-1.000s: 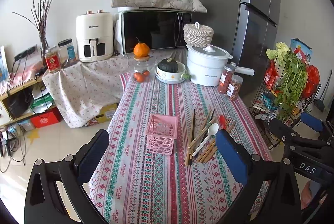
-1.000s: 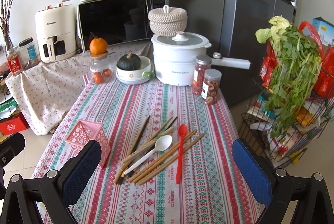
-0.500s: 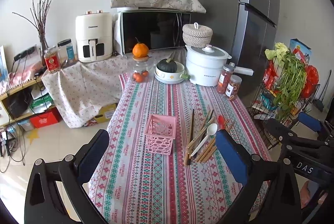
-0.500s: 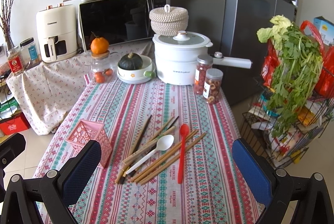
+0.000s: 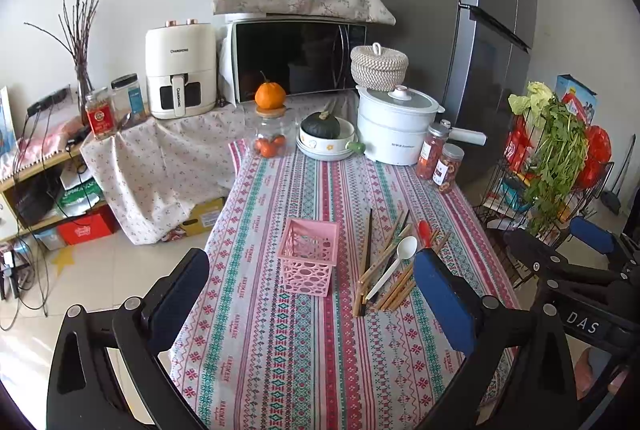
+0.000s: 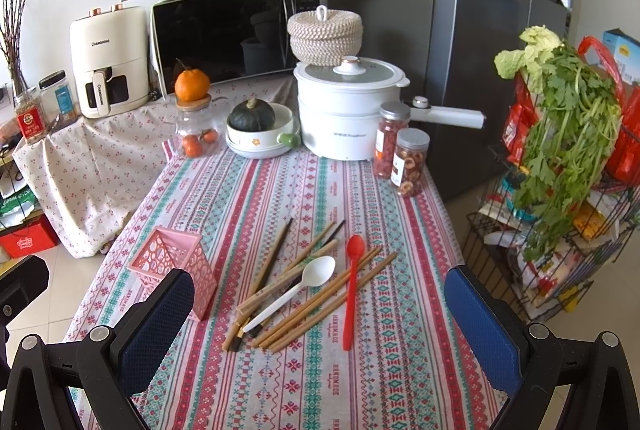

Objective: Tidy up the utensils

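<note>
A pink lattice holder (image 5: 308, 256) stands empty and upright on the striped tablecloth; it also shows in the right wrist view (image 6: 176, 274). To its right lie several wooden chopsticks (image 6: 320, 300), a white spoon (image 6: 296, 290) and a red spoon (image 6: 352, 290) in a loose pile; the pile shows in the left wrist view (image 5: 384, 266) too. My left gripper (image 5: 310, 294) is open and empty, held above the near part of the table. My right gripper (image 6: 320, 314) is open and empty, above the table just short of the pile.
At the table's far end stand a white electric pot (image 6: 348, 113), two jars of dried fruit (image 6: 402, 153), a bowl with a green squash (image 6: 260, 129) and a glass jar under an orange (image 6: 194, 125). A wire rack with greens (image 6: 560, 157) stands right of the table.
Both grippers have drifted slightly; the utensils and holder have not moved.
</note>
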Demonstrator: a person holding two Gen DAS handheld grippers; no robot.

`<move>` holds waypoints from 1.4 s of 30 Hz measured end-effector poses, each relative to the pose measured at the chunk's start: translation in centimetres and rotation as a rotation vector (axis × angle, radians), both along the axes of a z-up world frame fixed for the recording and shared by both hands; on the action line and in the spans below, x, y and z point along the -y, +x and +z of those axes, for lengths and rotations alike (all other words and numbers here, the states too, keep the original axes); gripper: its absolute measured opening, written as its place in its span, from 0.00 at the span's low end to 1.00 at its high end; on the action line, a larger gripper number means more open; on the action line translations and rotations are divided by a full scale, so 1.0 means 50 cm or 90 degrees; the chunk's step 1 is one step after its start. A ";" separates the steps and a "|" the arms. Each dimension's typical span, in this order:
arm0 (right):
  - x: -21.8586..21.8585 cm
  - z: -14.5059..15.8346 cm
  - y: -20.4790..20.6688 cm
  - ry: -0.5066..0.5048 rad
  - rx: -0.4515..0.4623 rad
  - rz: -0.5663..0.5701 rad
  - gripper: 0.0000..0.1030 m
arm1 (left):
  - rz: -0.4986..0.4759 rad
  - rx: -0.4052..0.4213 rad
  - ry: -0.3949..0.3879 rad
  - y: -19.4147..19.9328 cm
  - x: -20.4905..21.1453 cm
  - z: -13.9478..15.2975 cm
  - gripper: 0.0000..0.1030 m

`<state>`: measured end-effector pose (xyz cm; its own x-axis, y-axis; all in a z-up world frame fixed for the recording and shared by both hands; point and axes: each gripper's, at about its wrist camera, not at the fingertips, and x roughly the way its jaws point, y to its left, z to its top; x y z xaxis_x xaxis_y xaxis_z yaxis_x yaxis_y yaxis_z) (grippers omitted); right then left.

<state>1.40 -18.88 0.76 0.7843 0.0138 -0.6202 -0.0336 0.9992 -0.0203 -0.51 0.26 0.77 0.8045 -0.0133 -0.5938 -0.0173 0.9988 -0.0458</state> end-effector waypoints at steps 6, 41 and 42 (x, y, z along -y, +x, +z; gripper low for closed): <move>-0.001 -0.001 0.000 0.000 -0.001 0.000 1.00 | -0.002 0.000 0.001 0.001 -0.001 -0.001 1.00; 0.059 -0.032 0.075 0.027 -0.050 -0.045 1.00 | -0.067 0.006 0.039 0.052 0.030 -0.022 1.00; 0.071 -0.038 0.090 0.033 -0.058 -0.053 1.00 | -0.082 -0.006 0.049 0.068 0.036 -0.027 1.00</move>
<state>5.89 -22.44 -1.16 0.7242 -0.0152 -0.6894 0.0500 0.9983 0.0304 2.86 -1.54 -0.56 0.7935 -0.0701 -0.6045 0.1108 0.9934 0.0302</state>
